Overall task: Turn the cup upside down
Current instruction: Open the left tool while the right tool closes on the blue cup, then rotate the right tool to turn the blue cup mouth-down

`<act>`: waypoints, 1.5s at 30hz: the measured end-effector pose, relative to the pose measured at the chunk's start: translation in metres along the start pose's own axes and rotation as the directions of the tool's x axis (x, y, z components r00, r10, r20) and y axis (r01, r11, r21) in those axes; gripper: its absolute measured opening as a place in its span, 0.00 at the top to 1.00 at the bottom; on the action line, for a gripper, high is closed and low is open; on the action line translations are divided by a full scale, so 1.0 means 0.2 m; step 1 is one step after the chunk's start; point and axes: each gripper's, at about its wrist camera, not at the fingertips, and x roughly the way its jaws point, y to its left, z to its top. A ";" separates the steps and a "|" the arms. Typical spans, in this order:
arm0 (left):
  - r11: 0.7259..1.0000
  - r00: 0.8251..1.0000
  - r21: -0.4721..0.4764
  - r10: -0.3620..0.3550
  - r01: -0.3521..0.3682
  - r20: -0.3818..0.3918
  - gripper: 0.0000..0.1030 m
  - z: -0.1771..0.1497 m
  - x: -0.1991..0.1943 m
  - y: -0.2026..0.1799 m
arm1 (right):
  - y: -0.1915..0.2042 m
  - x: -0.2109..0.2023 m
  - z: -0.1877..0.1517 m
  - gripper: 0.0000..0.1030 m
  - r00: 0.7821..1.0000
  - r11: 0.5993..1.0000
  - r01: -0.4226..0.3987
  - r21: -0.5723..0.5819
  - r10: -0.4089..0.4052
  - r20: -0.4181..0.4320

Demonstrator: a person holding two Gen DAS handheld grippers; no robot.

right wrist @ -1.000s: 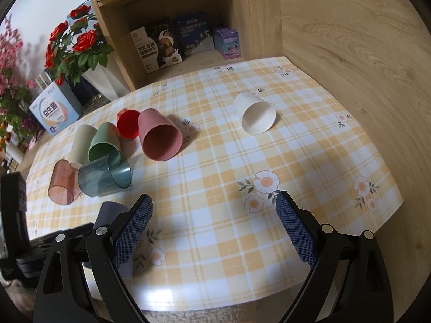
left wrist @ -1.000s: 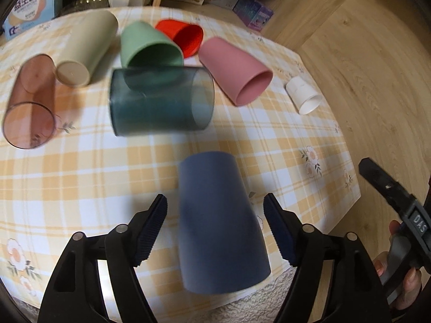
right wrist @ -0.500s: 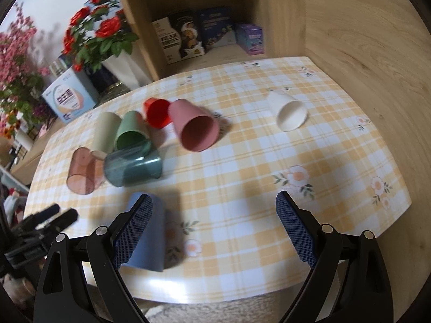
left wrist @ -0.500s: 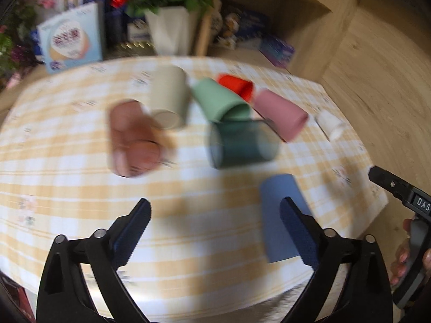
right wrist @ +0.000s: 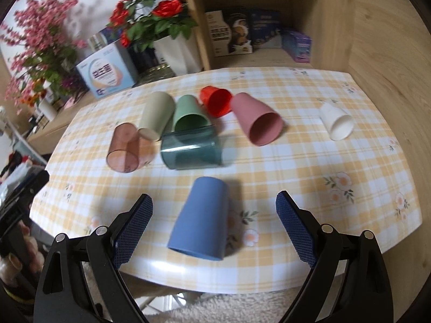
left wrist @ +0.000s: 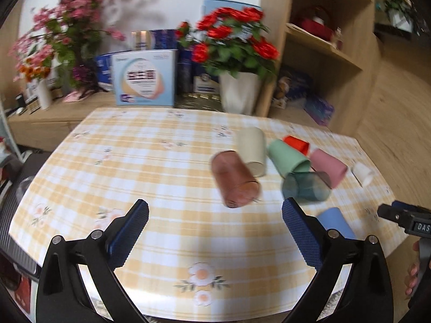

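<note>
A blue cup [right wrist: 200, 219] stands upside down near the table's front edge, between and just beyond the open fingers of my right gripper [right wrist: 214, 215]. It also shows in the left wrist view [left wrist: 336, 222], partly behind the right finger. My left gripper [left wrist: 215, 223] is open and empty over the yellow checked tablecloth [left wrist: 150, 167], well left of the blue cup. Several cups lie on their sides behind it: a clear brown one [right wrist: 126, 148], a beige one [right wrist: 157, 114], a green one [right wrist: 188, 115], a clear teal one [right wrist: 191, 150], a red one [right wrist: 216, 101], a pink one [right wrist: 256, 118] and a small white one [right wrist: 336, 121].
Flower pots [right wrist: 172, 45], boxes [right wrist: 106, 74] and a wooden shelf unit [right wrist: 256, 21] stand behind the table. A wooden wall [right wrist: 390, 53] runs along the table's right side. A fluffy rug [right wrist: 229, 306] lies below the front edge.
My left gripper has backed away from the blue cup, lifted and swung left. My right gripper has moved left so the blue cup sits between its fingers.
</note>
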 end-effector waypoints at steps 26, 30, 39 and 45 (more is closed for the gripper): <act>0.996 0.997 -0.045 0.082 -0.082 -0.014 0.06 -0.11 0.08 0.12 | -0.09 0.49 0.13 0.13 0.938 0.996 -0.025 0.089 0.055 -0.343; 0.996 0.997 -0.046 0.078 -0.080 -0.025 0.06 -0.12 0.10 0.12 | -0.07 0.56 0.15 0.13 0.925 0.991 -0.041 0.124 0.084 -0.370; 0.994 0.996 -0.072 0.078 -0.082 -0.052 0.06 -0.14 0.12 0.15 | -0.04 0.70 0.11 0.31 0.888 0.983 -0.033 0.182 0.112 -0.445; 0.995 0.995 -0.067 0.069 -0.073 -0.066 0.06 -0.15 0.14 0.14 | -0.05 0.74 0.09 0.45 0.877 0.977 -0.043 0.209 0.137 -0.461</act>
